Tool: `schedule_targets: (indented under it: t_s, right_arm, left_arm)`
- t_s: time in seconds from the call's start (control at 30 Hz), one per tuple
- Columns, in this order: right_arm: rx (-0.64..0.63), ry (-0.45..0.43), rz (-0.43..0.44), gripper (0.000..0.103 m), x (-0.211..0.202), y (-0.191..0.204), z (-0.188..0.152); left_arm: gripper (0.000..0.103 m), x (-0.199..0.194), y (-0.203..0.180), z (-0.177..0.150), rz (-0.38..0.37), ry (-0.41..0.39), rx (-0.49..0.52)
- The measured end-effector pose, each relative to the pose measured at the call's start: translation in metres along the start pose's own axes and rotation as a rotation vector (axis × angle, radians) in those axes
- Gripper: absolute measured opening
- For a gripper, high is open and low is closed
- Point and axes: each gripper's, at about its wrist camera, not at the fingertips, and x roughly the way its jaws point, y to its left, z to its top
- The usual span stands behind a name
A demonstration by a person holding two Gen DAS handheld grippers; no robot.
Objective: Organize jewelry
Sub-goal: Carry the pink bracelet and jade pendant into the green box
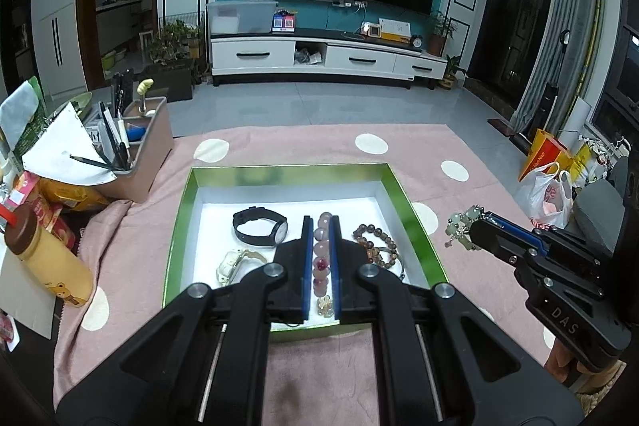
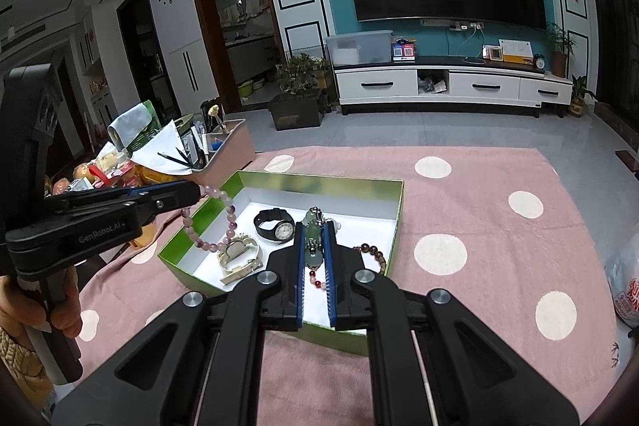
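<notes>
A green-walled box [image 1: 393, 182] [image 2: 361, 186] with a white floor lies on the pink cloth. Inside rest a black watch [image 1: 259, 228] [image 2: 275, 224], a pale gold watch [image 1: 235, 262] [image 2: 239, 256] and a brown bead bracelet [image 1: 377, 244] [image 2: 375, 254]. My left gripper [image 1: 322, 224] [image 2: 198, 191] is shut on a pink-purple bead bracelet [image 1: 322, 258] [image 2: 217, 222] that hangs over the box's left part. My right gripper [image 2: 314, 226] [image 1: 477, 222] is shut on a green jade bead bracelet [image 2: 313, 240] [image 1: 463, 226], held above the box's right edge.
A beige desk organiser [image 1: 137, 154] [image 2: 223, 146] with pens, papers and snack packets stands left of the box. A yellow bottle [image 1: 48, 258] lies at the near left. Plastic bags [image 1: 547, 192] sit at the far right. The pink dotted cloth [image 2: 479, 226] spreads right of the box.
</notes>
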Motion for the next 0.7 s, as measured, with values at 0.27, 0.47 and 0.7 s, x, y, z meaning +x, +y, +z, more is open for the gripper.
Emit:
schedule_targets:
  t_s: [0.27, 0.47, 0.7]
  right_arm:
    - [-0.009, 0.006, 0.004, 0.008, 0.014, 0.0, 0.007]
    - [-0.011, 0.016, 0.003, 0.008, 0.026, -0.001, 0.011]
    - [-0.011, 0.031, 0.003, 0.008, 0.039, -0.003, 0.012]
  left_arm:
    - [0.007, 0.025, 0.007, 0.002, 0.019, 0.034, -0.013]
    - [0.007, 0.037, 0.009, 0.003, 0.028, 0.051, -0.014]
    - [0.007, 0.05, 0.01, 0.005, 0.029, 0.066, -0.01]
